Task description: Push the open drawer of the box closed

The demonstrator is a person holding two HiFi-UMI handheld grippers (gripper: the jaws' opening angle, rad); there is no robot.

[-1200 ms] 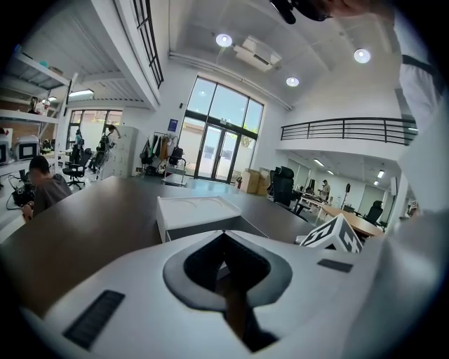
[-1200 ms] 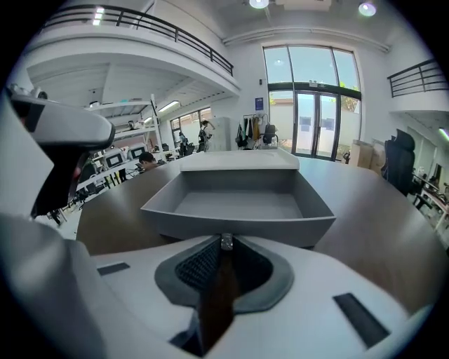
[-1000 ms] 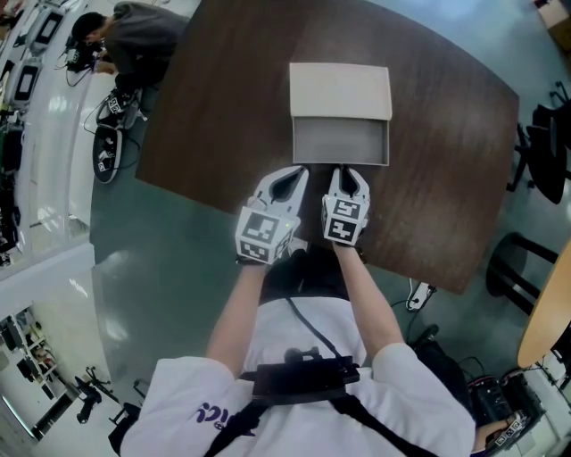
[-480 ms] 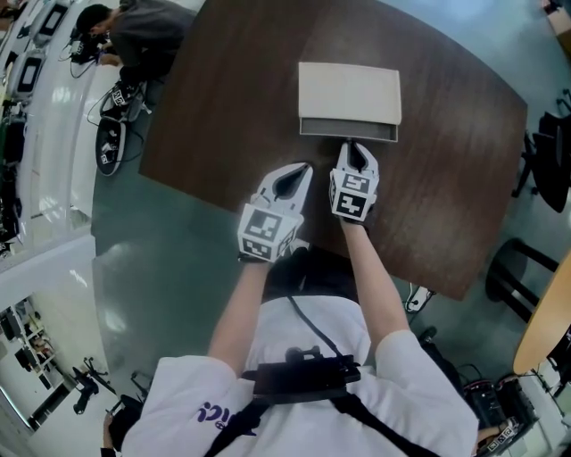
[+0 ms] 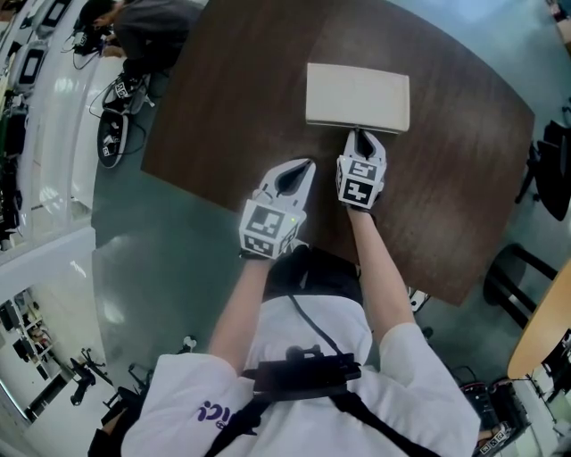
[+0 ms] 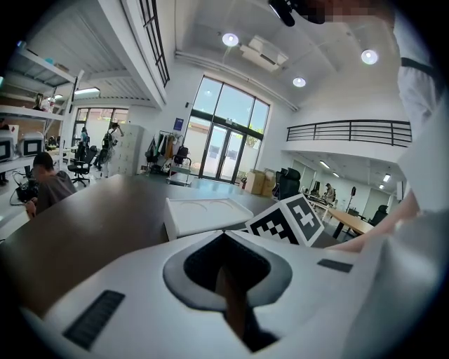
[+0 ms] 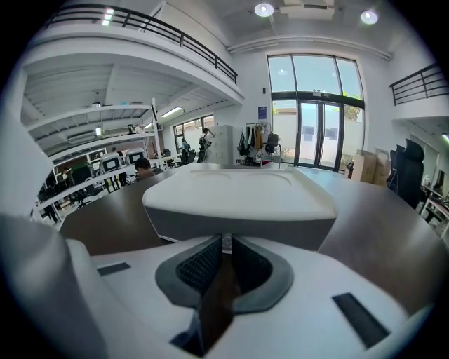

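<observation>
Nearest: holding left tool (image 5: pixel 306 166) w/ tips just over near edge of bench (image 5: pixel 223 98), jaws pressed together, nothing btwn them, touching nothing. Beside it and a bit further fwd, reaching w/ right tool (image 5: pixel 359 134): jaws drawn nearly together, only a thin slit btwn pads, nothing pinched, tips up against front of drawer (image 7: pixel 280 231). Directly beyond tips, box (image 5: pixel 358 96): pale, flat-topped, sitting on bench approx mid-way across, well apart from left tool. Drawer pushed in, front flush w/ box body, no open tray showing in head view. In left gripper view: box ahead, right tool's marker cube (image 6: pixel 291 221) overlapping its right corner. Farthest, by bench's far-left corner: another person (image 5: pixel 147 27), dark top.
</observation>
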